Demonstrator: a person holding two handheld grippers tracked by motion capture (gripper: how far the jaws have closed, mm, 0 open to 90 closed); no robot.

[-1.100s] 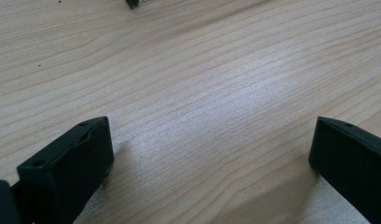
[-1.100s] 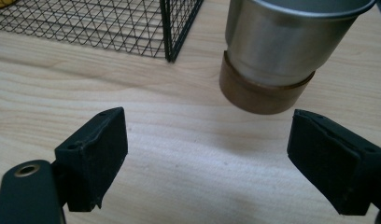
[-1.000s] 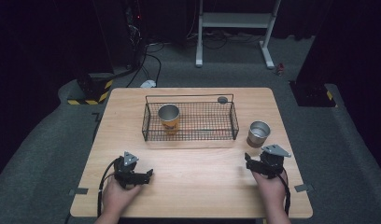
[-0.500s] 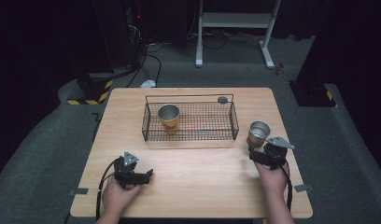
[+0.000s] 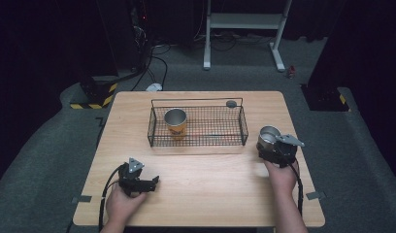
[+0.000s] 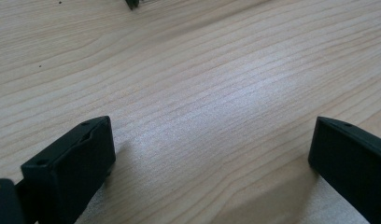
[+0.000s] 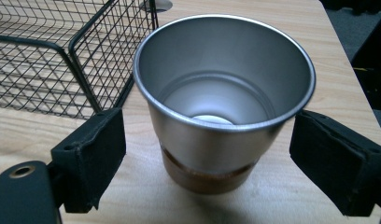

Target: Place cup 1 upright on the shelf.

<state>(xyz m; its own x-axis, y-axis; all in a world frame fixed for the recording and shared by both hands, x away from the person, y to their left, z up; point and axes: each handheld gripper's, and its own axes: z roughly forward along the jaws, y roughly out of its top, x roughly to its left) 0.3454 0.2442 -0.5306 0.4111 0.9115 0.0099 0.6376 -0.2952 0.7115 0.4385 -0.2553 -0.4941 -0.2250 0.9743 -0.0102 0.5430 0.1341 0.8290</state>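
Left gripper idle, jaws spread over bare table. In the wire basket, one steel cup already standing. Right gripper gaping either side of second cup beside the basket, not yet clamped; likely grasp and transfer remaining

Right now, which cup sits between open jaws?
The bare steel cup right of the wire basket, between the right gripper jaws. The other cup stands inside the basket.

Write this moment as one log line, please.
right gripper: open, jaws around cup, no contact | left gripper: open over table | second cup: in basket
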